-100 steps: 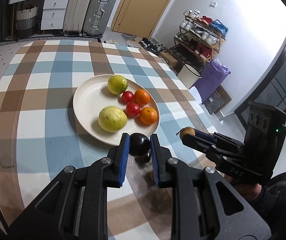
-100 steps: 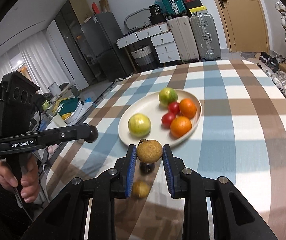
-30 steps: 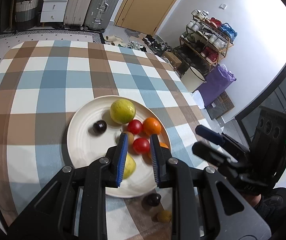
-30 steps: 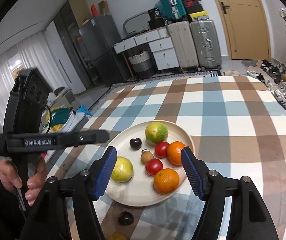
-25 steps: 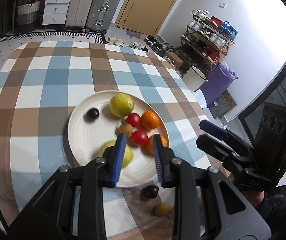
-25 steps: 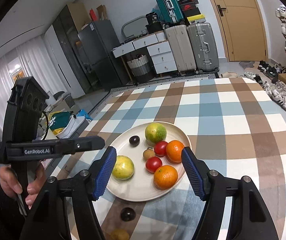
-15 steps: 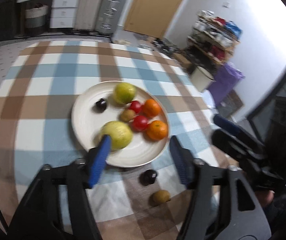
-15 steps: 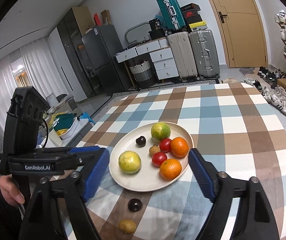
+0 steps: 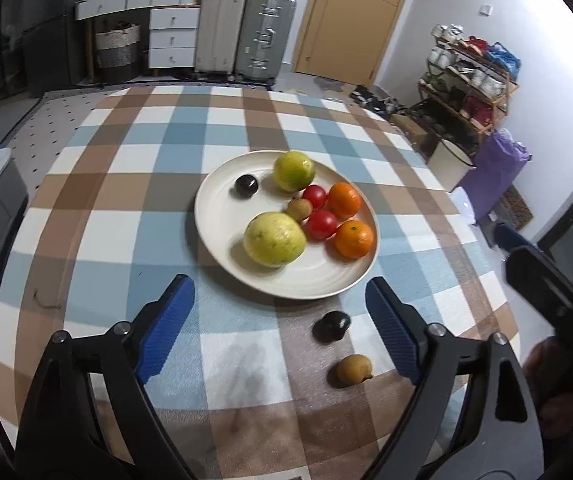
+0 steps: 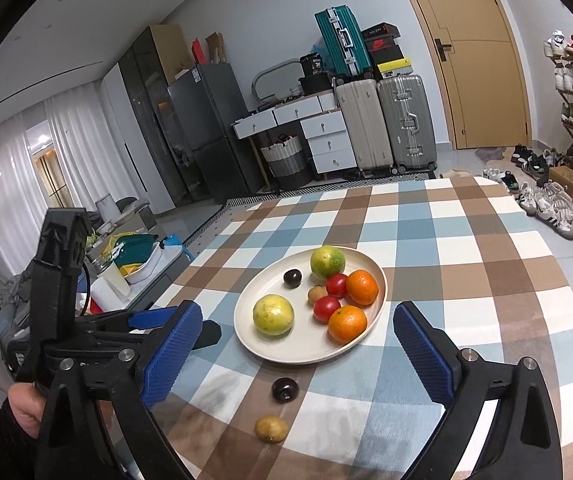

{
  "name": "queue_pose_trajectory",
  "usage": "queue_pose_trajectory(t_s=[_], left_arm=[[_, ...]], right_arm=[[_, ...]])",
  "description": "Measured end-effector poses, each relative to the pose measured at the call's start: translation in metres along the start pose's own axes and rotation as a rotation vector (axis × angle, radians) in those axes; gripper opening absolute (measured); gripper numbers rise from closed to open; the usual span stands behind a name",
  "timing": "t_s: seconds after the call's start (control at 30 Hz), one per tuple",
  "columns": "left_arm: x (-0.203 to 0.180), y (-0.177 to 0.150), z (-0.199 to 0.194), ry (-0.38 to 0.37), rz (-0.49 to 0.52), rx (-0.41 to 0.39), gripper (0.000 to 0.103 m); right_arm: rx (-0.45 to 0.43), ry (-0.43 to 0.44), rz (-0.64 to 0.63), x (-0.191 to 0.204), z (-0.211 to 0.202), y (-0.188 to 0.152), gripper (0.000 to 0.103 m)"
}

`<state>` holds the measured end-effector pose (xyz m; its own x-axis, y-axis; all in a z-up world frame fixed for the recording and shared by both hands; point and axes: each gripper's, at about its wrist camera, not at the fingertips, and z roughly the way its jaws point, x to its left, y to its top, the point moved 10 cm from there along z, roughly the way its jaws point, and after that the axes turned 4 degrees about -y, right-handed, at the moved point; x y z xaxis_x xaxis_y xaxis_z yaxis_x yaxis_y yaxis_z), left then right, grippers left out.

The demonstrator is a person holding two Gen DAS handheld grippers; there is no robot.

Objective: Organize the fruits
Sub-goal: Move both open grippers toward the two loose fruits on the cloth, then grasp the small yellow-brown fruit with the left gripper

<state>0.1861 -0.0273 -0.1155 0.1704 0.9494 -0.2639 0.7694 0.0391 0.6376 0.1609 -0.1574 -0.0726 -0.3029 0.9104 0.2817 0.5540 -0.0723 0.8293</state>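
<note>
Left gripper (image 9: 280,322) spread wide, empty, held above the near table edge; right gripper (image 10: 298,354) likewise released and empty. Both sit back from the plate, probably to survey what is left. Between and just ahead of the left fingers lie two loose fruits on the checked cloth (image 9: 126,152): a dark plum (image 9: 331,326), and nearer the tongs a small brown fruit (image 9: 353,369), apart from each other. Beyond them the cream plate (image 9: 214,216) holds a second dark plum (image 9: 245,186), a small brown fruit (image 9: 298,209), two tomatoes, two oranges, two yellow-green citrus. Like kinds look grouped there, so the two strays likely go in next.
</note>
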Motion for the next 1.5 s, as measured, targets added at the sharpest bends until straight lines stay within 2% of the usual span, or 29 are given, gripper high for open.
queue_pose_trajectory(t_s=[0.13,0.3,0.47,0.8,1.13,1.17,1.23,1.3,1.37,1.5], left_arm=[[0.0,-0.011,0.001,0.017,-0.001,0.015,0.088],[-0.005,-0.025,0.004,0.03,0.007,0.034,0.097],[-0.016,-0.035,0.009,0.03,0.023,0.041,0.101],[-0.036,-0.065,0.042,0.02,0.061,0.151,0.101],[-0.052,-0.082,0.065,0.042,0.137,0.214,0.101],[-0.052,-0.083,0.065,0.039,0.139,0.216,0.098],[-0.055,-0.085,0.066,0.021,0.142,0.219,0.085],[-0.06,-0.089,0.065,-0.025,0.141,0.248,0.044],[-0.064,-0.093,0.065,-0.09,0.13,0.273,0.026],[-0.066,-0.096,0.058,-0.135,0.136,0.264,0.026]], right_arm=[[-0.005,0.004,-0.006,0.004,-0.008,-0.003,0.1],[-0.015,0.008,-0.005,0.005,-0.017,-0.006,0.1],[-0.017,0.007,-0.006,0.005,-0.023,-0.012,0.1],[0.005,0.002,0.015,-0.008,-0.025,-0.027,0.1],[0.024,-0.004,0.045,-0.022,-0.025,-0.037,0.1],[0.026,-0.004,0.05,-0.023,-0.024,-0.038,0.1],[0.029,-0.003,0.057,-0.026,-0.024,-0.039,0.1],[0.031,-0.004,0.062,-0.028,-0.024,-0.041,0.1],[0.036,-0.004,0.065,-0.029,-0.024,-0.043,0.1],[0.047,-0.007,0.074,-0.031,-0.023,-0.046,0.1]])
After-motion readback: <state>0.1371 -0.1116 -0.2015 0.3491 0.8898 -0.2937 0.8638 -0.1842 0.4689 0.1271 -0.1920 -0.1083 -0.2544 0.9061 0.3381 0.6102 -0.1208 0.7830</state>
